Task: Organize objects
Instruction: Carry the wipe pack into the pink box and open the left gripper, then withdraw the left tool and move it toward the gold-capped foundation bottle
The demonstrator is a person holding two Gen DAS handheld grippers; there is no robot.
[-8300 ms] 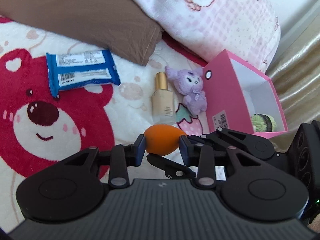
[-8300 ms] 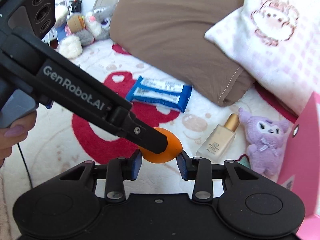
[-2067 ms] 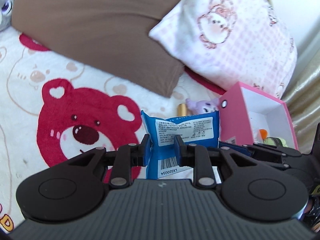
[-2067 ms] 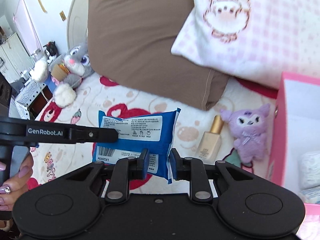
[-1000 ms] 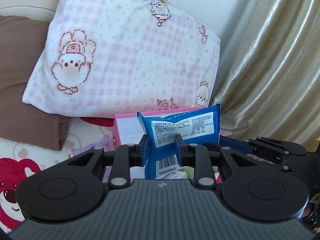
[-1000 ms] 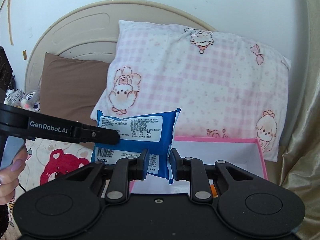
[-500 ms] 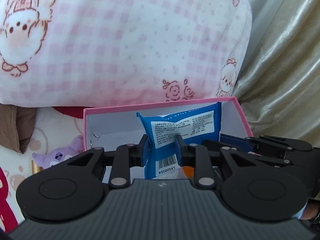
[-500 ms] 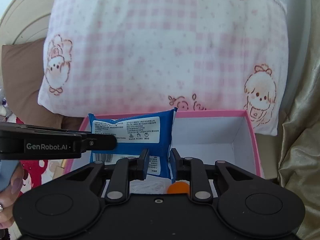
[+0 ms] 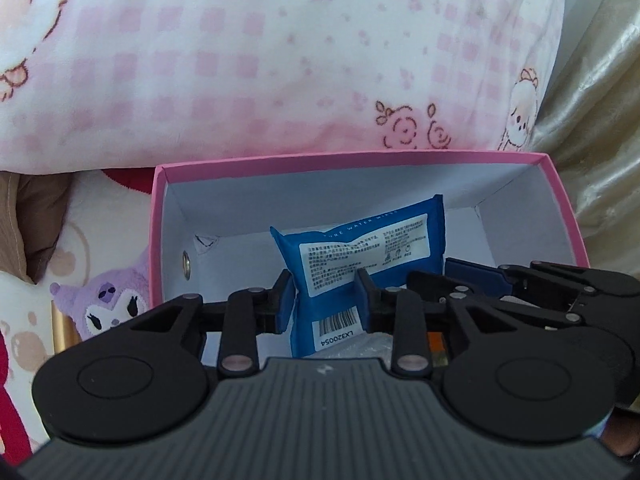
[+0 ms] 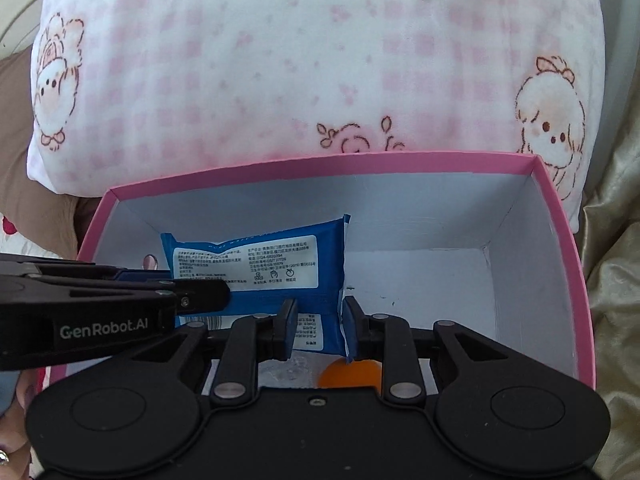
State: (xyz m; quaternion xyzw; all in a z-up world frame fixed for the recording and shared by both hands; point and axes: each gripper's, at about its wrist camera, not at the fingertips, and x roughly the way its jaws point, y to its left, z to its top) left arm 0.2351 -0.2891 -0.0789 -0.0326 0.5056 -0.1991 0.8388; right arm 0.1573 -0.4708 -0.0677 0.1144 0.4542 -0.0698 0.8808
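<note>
A blue wet-wipes pack point(image 9: 360, 256) hangs inside the pink box point(image 9: 158, 216), which has white inner walls. My left gripper point(image 9: 323, 307) is shut on the pack's left end and my right gripper point(image 10: 318, 325) is shut on its right end point(image 10: 256, 264). The pack is below the box rim point(image 10: 560, 216) in both views. An orange sponge point(image 10: 348, 376) lies on the box floor under the right gripper. The pack's lower edge is hidden behind the fingers.
A pink-checked pillow point(image 9: 280, 60) leans behind the box. A purple plush toy point(image 9: 112, 304) and a gold-capped bottle point(image 9: 60, 328) lie left of the box. A gold curtain point(image 9: 600, 120) hangs on the right. A brown pillow point(image 10: 12, 128) is at the left.
Both grippers have carried the blue pack from above the bed over to the pink box and lowered it below the rim. Earlier, the orange sponge went into the box.
</note>
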